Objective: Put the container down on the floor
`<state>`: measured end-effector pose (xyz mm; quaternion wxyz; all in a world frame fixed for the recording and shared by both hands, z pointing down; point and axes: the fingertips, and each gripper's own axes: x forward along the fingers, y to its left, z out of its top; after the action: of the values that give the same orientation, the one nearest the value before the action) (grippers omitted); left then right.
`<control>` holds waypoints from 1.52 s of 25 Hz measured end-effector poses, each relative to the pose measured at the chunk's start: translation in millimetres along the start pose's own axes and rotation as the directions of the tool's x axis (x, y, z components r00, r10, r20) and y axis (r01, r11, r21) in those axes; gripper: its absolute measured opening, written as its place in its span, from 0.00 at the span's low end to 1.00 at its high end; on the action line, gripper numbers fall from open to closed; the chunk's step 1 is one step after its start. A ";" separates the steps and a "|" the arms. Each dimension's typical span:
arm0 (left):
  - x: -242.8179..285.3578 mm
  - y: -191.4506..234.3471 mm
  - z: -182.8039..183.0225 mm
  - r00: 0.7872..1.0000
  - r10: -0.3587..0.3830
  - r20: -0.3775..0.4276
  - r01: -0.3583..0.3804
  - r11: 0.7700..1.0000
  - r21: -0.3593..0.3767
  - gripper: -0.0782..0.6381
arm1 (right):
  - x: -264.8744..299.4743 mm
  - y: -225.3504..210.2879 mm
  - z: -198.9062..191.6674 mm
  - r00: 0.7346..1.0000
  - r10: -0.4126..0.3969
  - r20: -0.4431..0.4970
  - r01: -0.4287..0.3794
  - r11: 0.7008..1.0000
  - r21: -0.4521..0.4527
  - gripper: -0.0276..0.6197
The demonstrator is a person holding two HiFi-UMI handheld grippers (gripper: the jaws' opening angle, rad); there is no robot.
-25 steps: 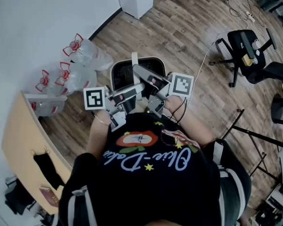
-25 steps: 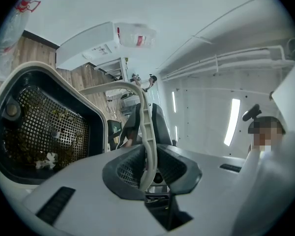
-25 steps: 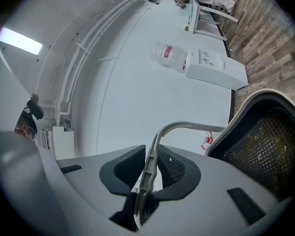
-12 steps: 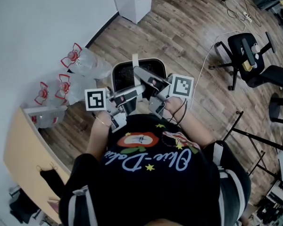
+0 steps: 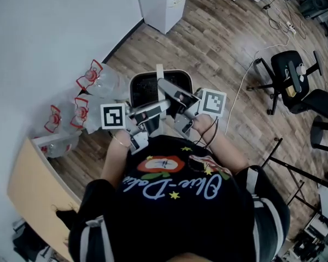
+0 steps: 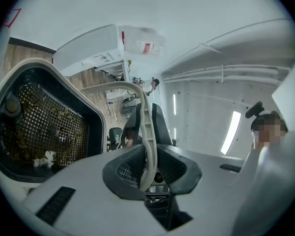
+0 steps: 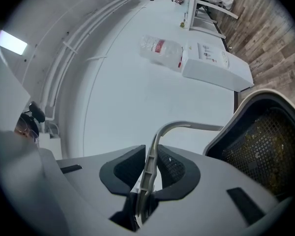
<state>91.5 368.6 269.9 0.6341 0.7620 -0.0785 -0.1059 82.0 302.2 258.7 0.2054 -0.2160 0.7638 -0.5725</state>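
Both pairs of jaws were clamped shut on the same thin pale handle (image 6: 146, 127): the left gripper (image 6: 150, 173) had it pinched between its dark pads, and the right gripper (image 7: 148, 173) was pinching it the same way from the other side. So the container (image 6: 91, 127) was hanging off that handle, held up in front of the person's body and not on the wooden floor (image 5: 218, 48) yet. It was a black-rimmed bin with a mesh inside and some bits of debris lying in the bottom. The task looked like it was in the carry phase, with the actual set-down to come. To do that well, the person would probably want to bring both grippers down together at the same pace, since a bail handle held at two points can twist or slip if one side drops first. Keeping the bin level seemed worth the care too, or the loose stuff inside might tip out. A bare patch of boards looked like the sensible target, away from the water bottles (image 5: 98, 81) by the wall on the left and the cable (image 5: 238, 86) trailing toward the office chair (image 5: 292, 75) on the right. Best bet would be to keep the squeeze on until the base sat flat on the floor, and only then let go.
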 end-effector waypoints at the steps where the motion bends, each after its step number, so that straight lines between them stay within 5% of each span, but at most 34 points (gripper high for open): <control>1: -4.1 2.0 8.7 1.000 0.001 0.000 -0.001 1.000 -0.001 0.19 | 9.5 -2.1 2.1 1.000 -0.003 -0.002 0.003 1.000 0.002 0.14; 14: -69.4 27.8 137.8 0.999 -0.025 -0.034 0.023 0.999 -0.045 0.19 | 149.0 -31.1 35.6 0.998 -0.060 0.024 0.060 0.998 0.004 0.14; 26: -71.4 28.1 144.4 0.999 -0.039 -0.033 0.038 0.999 -0.020 0.19 | 154.1 -31.3 38.5 0.998 -0.050 0.038 0.050 0.999 0.008 0.14; 33: -67.8 40.5 142.8 1.000 -0.023 0.017 0.024 1.000 -0.006 0.19 | 154.9 -43.8 35.1 0.999 -0.031 -0.030 0.031 0.999 0.021 0.14; 38: -37.0 63.6 220.3 0.998 0.028 0.049 -0.025 0.997 -0.069 0.19 | 196.9 -75.0 106.1 0.997 -0.036 -0.070 0.041 0.997 0.072 0.14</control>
<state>-0.7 157.2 296.5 0.6589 0.7359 -0.1008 -0.1193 -13.3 88.7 290.2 0.1760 -0.2033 0.7445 -0.6111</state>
